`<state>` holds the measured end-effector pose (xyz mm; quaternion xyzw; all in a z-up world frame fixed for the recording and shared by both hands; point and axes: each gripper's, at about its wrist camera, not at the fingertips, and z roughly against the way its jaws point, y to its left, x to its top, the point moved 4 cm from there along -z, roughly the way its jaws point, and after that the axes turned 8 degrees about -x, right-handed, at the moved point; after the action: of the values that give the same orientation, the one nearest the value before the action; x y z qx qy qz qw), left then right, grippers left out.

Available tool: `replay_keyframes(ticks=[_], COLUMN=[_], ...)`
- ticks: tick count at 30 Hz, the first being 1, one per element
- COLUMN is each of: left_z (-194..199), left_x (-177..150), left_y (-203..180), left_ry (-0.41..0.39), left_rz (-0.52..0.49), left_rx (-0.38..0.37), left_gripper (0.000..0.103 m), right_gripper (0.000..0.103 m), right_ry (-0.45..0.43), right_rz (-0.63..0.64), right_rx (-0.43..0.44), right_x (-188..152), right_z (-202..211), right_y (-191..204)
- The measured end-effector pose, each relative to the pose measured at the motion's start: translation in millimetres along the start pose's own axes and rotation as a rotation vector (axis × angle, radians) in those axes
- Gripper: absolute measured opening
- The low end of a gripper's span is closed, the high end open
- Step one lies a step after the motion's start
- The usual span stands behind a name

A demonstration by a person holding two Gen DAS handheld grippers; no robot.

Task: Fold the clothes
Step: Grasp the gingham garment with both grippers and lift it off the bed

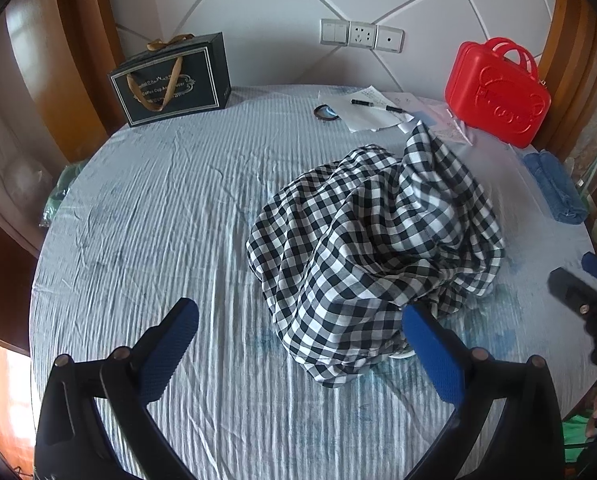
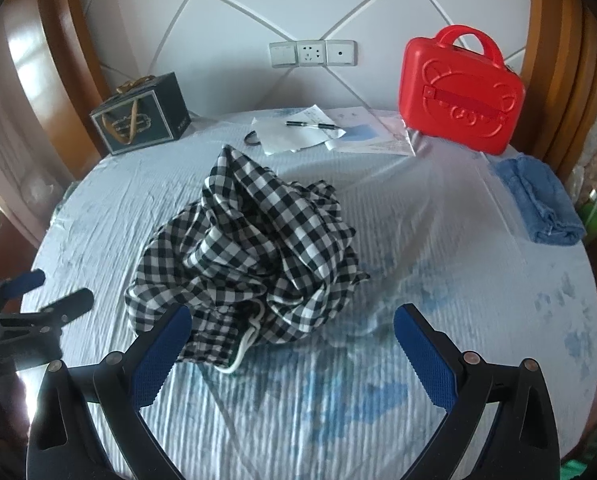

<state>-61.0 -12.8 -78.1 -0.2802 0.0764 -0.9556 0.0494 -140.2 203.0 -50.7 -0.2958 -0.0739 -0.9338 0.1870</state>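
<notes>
A black-and-white checked garment point(image 1: 374, 236) lies crumpled in a heap on the pale blue striped bedsheet point(image 1: 158, 208). In the right wrist view the same garment point(image 2: 250, 256) shows a white drawstring point(image 2: 246, 344) at its near edge. My left gripper point(image 1: 298, 332) is open, its right finger beside the heap's near edge, nothing between the pads. My right gripper point(image 2: 292, 332) is open too, its left finger against the garment's near edge. Each gripper also appears at the side of the other's view: the right gripper point(image 1: 590, 296), the left gripper point(image 2: 38, 300).
A dark gift box point(image 1: 170, 80) with ribbon handles stands at the back left. A red plastic case point(image 1: 498, 92) stands back right. Papers with a pen point(image 1: 374, 106) lie between them. A folded blue cloth point(image 1: 558, 188) rests at the right edge.
</notes>
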Motion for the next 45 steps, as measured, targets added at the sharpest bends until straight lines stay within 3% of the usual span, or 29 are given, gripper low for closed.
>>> replay_keyframes(ticks=[2,3,4,6,11,16,18,21,23,24,25,28,30,32,35,36,37,40,42,43,45], left_z=[-15,-26,-37,-61,-122,-183,-189,-190,-182,-178,-171,-142,-112,-85,-76,-78,-79,-71,-62,-58,-61], left_x=[2,3,4,6,5,-13,-14,-13,-7,-3,4,35,64,95,133,141,144,141,132,127,111], left_y=[4,7,10,16,22,19,18,19,23,26,29,45,58,73,89,93,95,95,92,89,81], left_ry=[0.012,0.025,0.04,0.07,0.158,0.293,0.264,0.256,0.249,0.244,0.238,0.169,0.083,0.004,-0.024,0.002,0.019,0.007,-0.012,-0.02,-0.007], left_rz=[-0.009,-0.004,0.005,0.023,0.053,0.03,0.0,-0.021,-0.01,-0.002,0.007,0.029,0.023,0.035,0.044,0.05,0.061,0.076,0.078,0.08,0.081], left_rx=[-0.007,-0.022,-0.042,-0.081,-0.128,-0.067,-0.024,-0.031,-0.027,-0.024,-0.034,-0.025,0.006,0.033,0.031,0.031,0.021,-0.003,-0.011,-0.016,-0.037], left_gripper=[0.103,0.103,0.103,0.103,0.103,0.103,0.103,0.103,0.079,0.042,0.016,0.011,0.011,0.011,0.016,0.035,0.059,0.091,0.101,0.101,0.101], right_gripper=[0.101,0.089,0.068,0.048,0.048,0.061,0.063,0.063,0.045,0.02,0.015,0.006,0.006,0.006,0.007,0.014,0.03,0.045,0.056,0.068,0.075], right_ry=[0.035,0.073,0.088,0.108,0.132,0.187,0.202,0.257,0.296,0.298,0.299,0.177,0.032,-0.023,-0.103,-0.089,-0.072,0.023,0.061,0.079,0.116], right_rz=[-0.029,-0.049,-0.059,-0.063,-0.047,0.002,0.007,-0.025,-0.008,0.009,0.027,0.023,0.013,0.002,-0.014,-0.02,-0.026,-0.05,-0.053,-0.054,-0.057], right_rx=[0.044,0.071,0.07,0.053,0.042,0.012,-0.002,0.02,0.033,0.029,0.026,0.069,0.053,0.055,0.058,0.04,0.021,0.006,0.007,0.008,0.009], right_x=[-2,-3,-5,-5,5,3,1,-2,-5,-4,-2,27,56,73,98,99,100,80,61,52,33], right_z=[-14,-26,-33,-45,-77,-121,-139,-166,-179,-180,-180,-144,-102,-75,-35,-38,-41,-61,-68,-71,-76], right_y=[-4,-7,-9,-13,-17,-15,-16,-17,-12,-11,-9,-11,-18,-25,-35,-37,-40,-49,-57,-60,-68])
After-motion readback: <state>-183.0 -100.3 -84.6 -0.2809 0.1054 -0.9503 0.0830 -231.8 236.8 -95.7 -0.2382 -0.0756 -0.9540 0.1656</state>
